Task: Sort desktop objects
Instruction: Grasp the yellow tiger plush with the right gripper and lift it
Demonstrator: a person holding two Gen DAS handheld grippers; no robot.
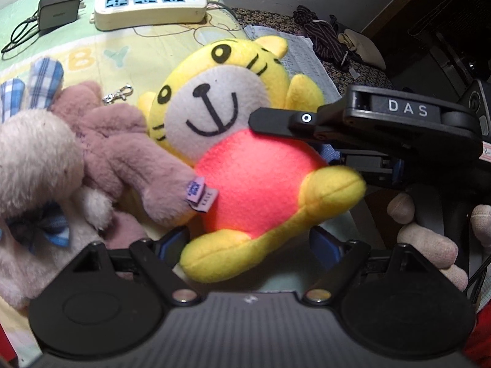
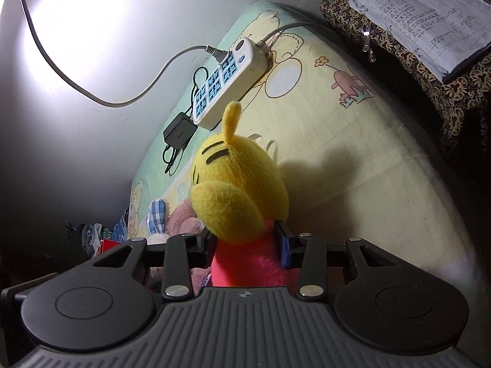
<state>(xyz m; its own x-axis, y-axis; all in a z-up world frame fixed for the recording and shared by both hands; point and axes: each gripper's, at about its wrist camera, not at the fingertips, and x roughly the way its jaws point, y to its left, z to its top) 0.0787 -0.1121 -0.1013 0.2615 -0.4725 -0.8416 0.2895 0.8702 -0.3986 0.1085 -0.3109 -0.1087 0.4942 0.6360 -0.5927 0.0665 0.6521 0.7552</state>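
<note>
1. Right wrist view: the right gripper [image 2: 245, 245] has its jaws squeezed on the red belly of the tiger toy [image 2: 239, 193]. The toy's yellow head sticks up past the jaws.
2. Left wrist view: the same tiger toy [image 1: 239, 153] looks lifted and tipped. The right gripper [image 1: 276, 122] comes in from the side and pinches it.
3. The left gripper [image 1: 248, 242] has its jaws wide apart. One tiger foot hangs between them, but the jaws do not squeeze it. So this gripper holds nothing.
4. A person's hand [image 1: 429, 239] shows at the edge, holding the right tool.
5. A pink bunny [image 1: 122, 153] and a fluffy white toy [image 1: 33, 159] lie just beside the tiger on the bed sheet [image 1: 101, 58]. They touch each other in a heap.
6. A power strip [image 1: 150, 0] and a black charger [image 1: 58, 10] lie farther back on the sheet. A small metal clip [image 1: 118, 94] lies near the bunny.
7. A notebook [image 2: 423, 18] rests on a flowery cushion [image 2: 399, 58], well apart from the toys.
8. How far along: I think the sorting is at an early stage. One toy is picked up but not put anywhere yet.
9. Still to do, I think: place the tiger, then sort the bunny, the white toy and the small things. I cannot see where the sorted things should go.
</note>
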